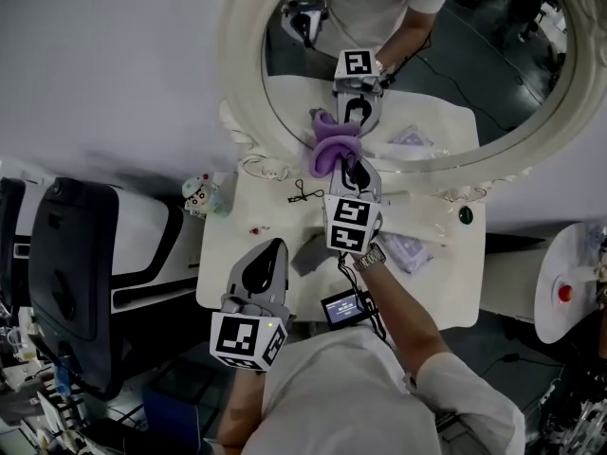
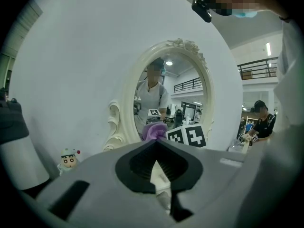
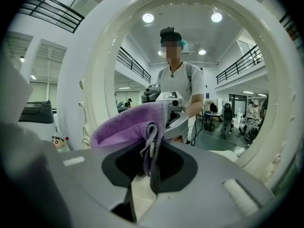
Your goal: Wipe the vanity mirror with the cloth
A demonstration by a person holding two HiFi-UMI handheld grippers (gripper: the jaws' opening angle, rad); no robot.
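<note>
— Where's the cloth?
— The purple cloth (image 1: 332,150) is bunched against the glass at the lower rim of the vanity mirror (image 1: 248,112). The right gripper (image 1: 353,171) has its jaws closed on a fold.
— How will it handle?
— Soft, light and floppy, I'd judge. Pinching a thick fold should stop it slipping, and the glass is fragile.
— And the left gripper (image 1: 267,265)?
— Jaws together, nothing in them, over the near side of the table (image 1: 446,282).

Mirror frame (image 1: 242,83) ahead, figurine (image 1: 197,194) left, plastic packet (image 1: 410,251) right
</note>
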